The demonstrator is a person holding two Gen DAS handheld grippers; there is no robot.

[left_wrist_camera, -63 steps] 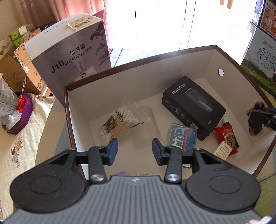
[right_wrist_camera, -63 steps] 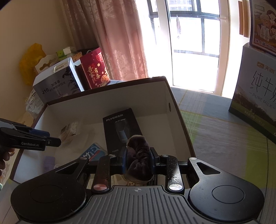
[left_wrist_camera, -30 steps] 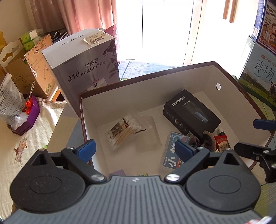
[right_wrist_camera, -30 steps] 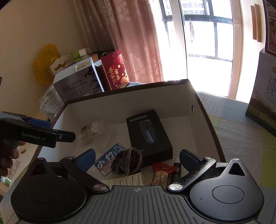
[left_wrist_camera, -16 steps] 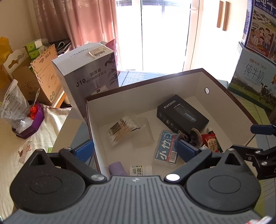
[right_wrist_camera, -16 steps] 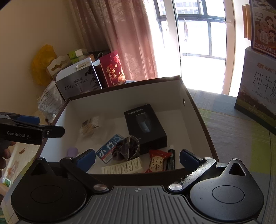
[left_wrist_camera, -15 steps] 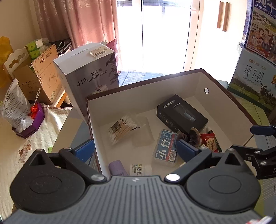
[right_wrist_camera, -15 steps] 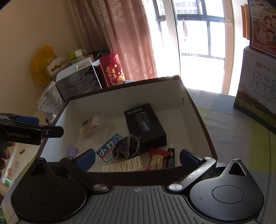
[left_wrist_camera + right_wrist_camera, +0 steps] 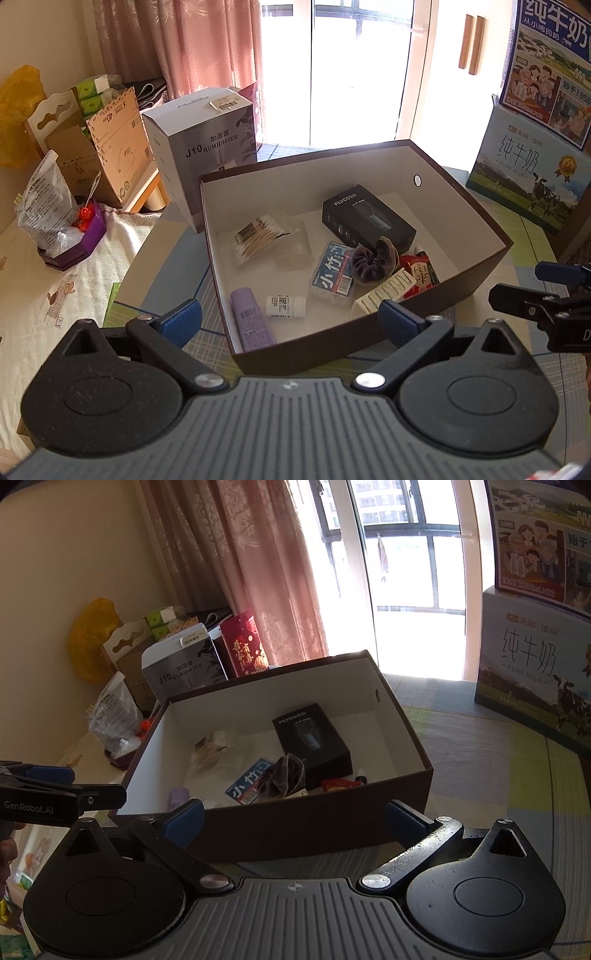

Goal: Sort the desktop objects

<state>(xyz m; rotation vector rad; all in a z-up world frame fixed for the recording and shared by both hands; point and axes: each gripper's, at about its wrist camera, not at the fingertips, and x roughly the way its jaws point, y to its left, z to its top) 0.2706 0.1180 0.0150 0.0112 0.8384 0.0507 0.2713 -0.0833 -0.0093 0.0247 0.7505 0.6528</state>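
Currently the large open cardboard box with dark brown outer walls and a white interior (image 9: 480, 271) sits on the table directly ahead of both grippers, its near wall just beyond the fingertips. Its contents, largest first:

- black rectangular FLYCO carton (image 9: 367, 218), long axis running diagonally toward the far right corner
- clear bag of cotton swabs (image 9: 264, 236), at the left
- blue-and-white tissue packet (image 9: 332, 274)
- dark purple velvet scrunchie (image 9: 375, 260), lying against the carton's near corner and touching the packet
- lilac tube (image 9: 251, 321) and small white bottle (image 9: 285, 305), near the front wall

The scrunchie lies forward and slightly left of the right gripper (image 9: 294, 821), which appears the nearer of the two.

Left gripper (image 9: 289, 321): jaws spread wide, empty, touching nothing.
Right gripper: jaws spread wide, empty, outside the box.

Judgement: no loose item remains visible on the table; sorting appears near complete.
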